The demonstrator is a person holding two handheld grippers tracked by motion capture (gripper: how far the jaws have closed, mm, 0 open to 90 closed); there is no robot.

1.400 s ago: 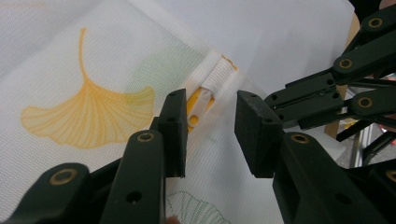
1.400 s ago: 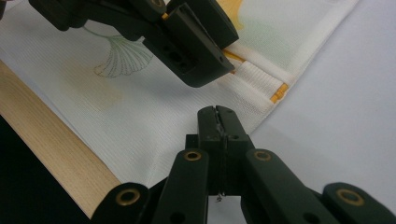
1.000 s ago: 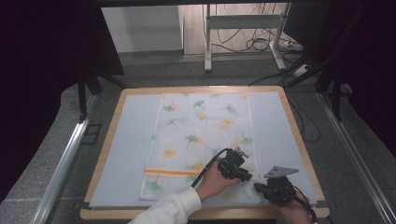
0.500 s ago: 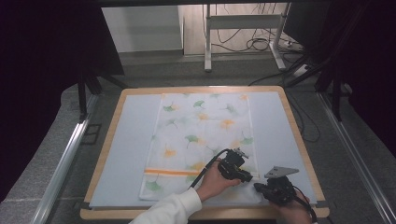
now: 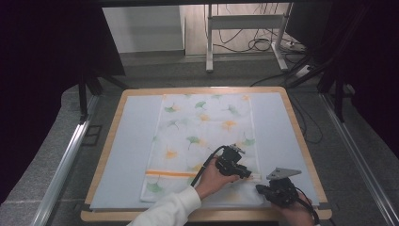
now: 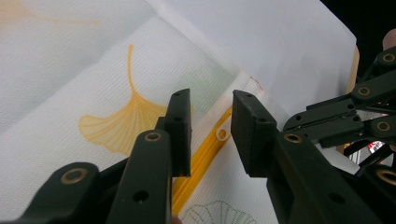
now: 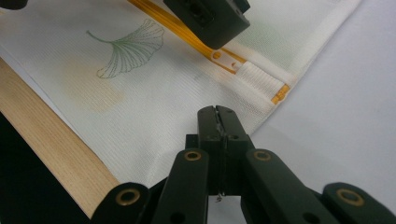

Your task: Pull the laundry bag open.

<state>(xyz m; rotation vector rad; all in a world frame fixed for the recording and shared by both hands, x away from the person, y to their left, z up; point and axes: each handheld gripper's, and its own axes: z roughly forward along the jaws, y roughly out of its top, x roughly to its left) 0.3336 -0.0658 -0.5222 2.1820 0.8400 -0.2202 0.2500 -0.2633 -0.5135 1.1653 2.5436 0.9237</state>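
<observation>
A white cloth pouch (image 5: 202,127) printed with ginkgo leaves lies flat on the pale blue mat (image 5: 134,141). An orange zipper (image 5: 164,173) crosses its near end. My left gripper (image 5: 248,174) hovers over the zipper's right end. Its jaws have just been opening, and in the left gripper view the left gripper (image 6: 211,100) stands open above the zipper (image 6: 201,158) and its small white pull (image 6: 222,134), pads clear of both. My right gripper (image 5: 261,189) sits at the pouch's near right corner. The right gripper (image 7: 217,112) is shut, with a thin edge of the cloth (image 7: 140,116) pinched between its pads.
The wooden table rim (image 5: 301,141) frames the mat, and its near edge (image 7: 51,144) runs close beside the right gripper. A white-sleeved forearm (image 5: 164,212) comes in from the bottom. A metal stand and cables (image 5: 254,42) are on the floor beyond the table.
The left gripper has shifted only slightly over the zipper's end. The right gripper and the pouch lie as before.
</observation>
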